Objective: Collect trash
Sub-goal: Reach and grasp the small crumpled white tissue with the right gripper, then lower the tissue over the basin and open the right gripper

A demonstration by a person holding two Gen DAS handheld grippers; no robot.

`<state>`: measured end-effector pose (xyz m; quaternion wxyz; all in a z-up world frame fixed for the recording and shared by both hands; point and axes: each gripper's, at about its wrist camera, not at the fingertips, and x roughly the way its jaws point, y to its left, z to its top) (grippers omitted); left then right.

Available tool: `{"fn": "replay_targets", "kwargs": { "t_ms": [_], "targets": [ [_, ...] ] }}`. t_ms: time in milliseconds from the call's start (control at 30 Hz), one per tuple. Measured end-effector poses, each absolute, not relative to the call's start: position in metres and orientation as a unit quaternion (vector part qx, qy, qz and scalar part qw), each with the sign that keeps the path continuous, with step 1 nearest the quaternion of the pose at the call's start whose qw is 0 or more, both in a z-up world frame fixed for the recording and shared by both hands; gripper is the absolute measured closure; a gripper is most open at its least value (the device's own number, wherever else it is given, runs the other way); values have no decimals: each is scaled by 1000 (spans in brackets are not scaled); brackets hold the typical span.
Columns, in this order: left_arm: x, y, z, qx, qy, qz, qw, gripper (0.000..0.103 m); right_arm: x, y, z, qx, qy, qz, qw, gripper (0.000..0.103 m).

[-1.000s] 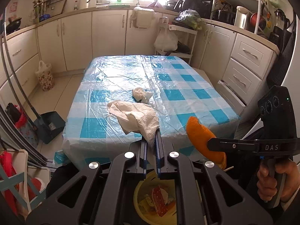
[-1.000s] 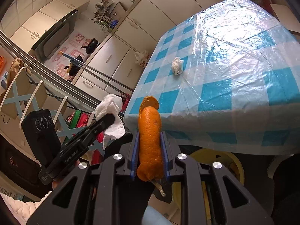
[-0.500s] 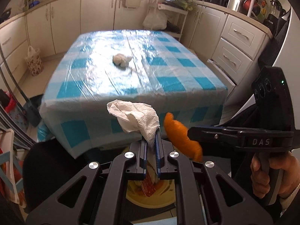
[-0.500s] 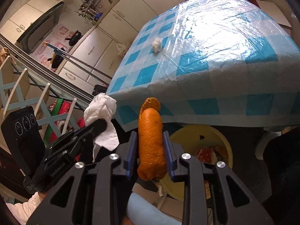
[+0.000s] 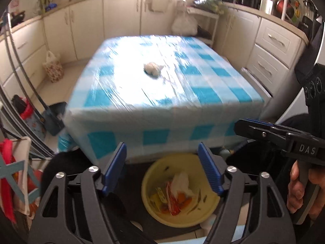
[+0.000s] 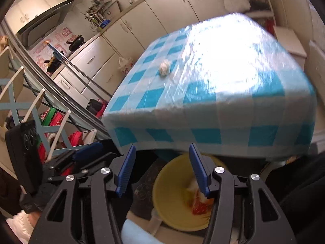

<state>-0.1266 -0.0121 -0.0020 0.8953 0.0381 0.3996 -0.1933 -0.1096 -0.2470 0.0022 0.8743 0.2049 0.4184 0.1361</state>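
- The left tool (image 5: 162,168) hangs wide, its blue ribbed pads spread and nothing between them; it is poised above the round yellow plastic bowl (image 5: 209,213) on the floor, just in front of the counter's near edge.
- The right tool (image 6: 161,169) is likewise wide and empty, and it too sits over the same yellow bowl (image 6: 168,199).
- Inside the bowl lie a crumpled white tissue (image 5: 182,183), a piece of orange peel (image 5: 182,198), a red wrapper (image 5: 172,198) and some yellowish scraps, so part of the collecting looks done.
- Still out on the counter (image 5: 203,93), which wears a blue-and-white checked plastic cloth, is one small crumpled white paper ball (image 5: 152,68); the right view shows the same ball (image 6: 164,67) well in from the near edge, towards the middle of the cloth.
- No other loose rubbish shows on the cloth, though glare washes out its centre, so a small scrap there could go unseen.
- As I judge it, the task is most of the way through: one piece is left, and either tool is free to reach across for it and carry it back to the bowl.
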Motion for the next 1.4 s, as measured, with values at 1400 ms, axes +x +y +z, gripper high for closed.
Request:
{"fn": "replay_targets", "kwargs": {
  "t_ms": [1400],
  "targets": [
    [-76,94,42,-73,339,-58,936,7,51,-170,8,49,436,132,889,88]
  ]
}}
